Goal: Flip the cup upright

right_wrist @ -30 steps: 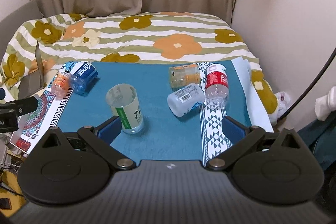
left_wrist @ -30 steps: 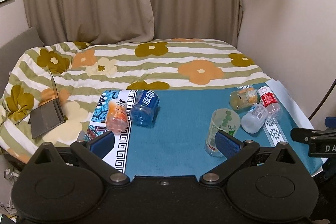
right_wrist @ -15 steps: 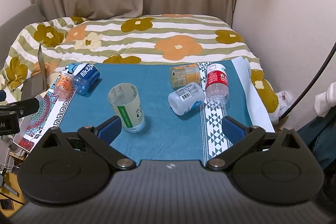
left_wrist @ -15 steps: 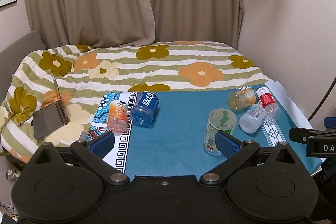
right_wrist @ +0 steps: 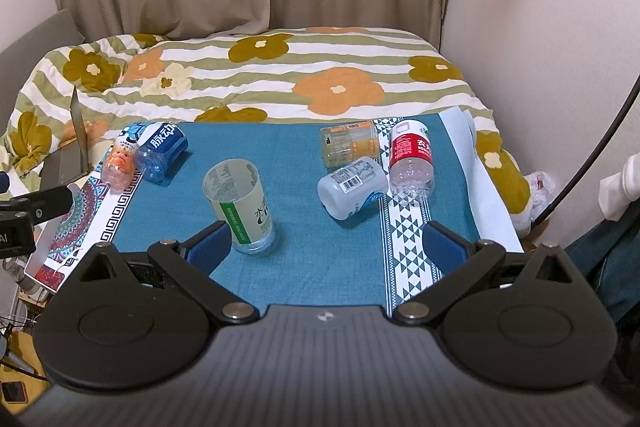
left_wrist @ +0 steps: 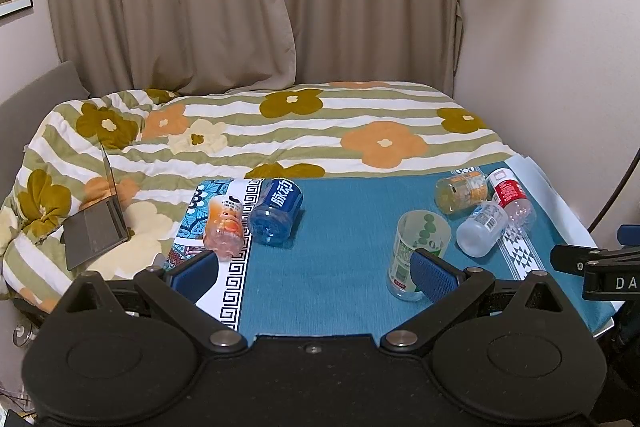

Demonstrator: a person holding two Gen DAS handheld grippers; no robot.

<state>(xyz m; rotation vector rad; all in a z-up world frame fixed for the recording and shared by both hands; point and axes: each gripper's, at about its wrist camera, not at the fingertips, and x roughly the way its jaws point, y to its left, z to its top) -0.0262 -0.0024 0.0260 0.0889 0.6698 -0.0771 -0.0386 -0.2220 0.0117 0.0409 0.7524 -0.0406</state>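
Observation:
A clear plastic cup [right_wrist: 241, 205] with a green and white label stands upright on the teal cloth [right_wrist: 304, 255], mouth up. It also shows in the left wrist view [left_wrist: 416, 251], partly behind my left gripper's right finger. My left gripper [left_wrist: 314, 273] is open and empty, near the table's front edge. My right gripper [right_wrist: 326, 247] is open and empty; its left finger is just in front of the cup, apart from it.
A blue bottle [right_wrist: 160, 151] and an orange bottle [right_wrist: 119, 165] lie at the cloth's left. Three more bottles [right_wrist: 354, 189] lie at the right. A flowered bed [right_wrist: 280, 67] is behind the table, a laptop [left_wrist: 96, 223] on its left side.
Both grippers have drawn back and risen slightly, so the table sits lower in both views. The cup and bottles have not moved.

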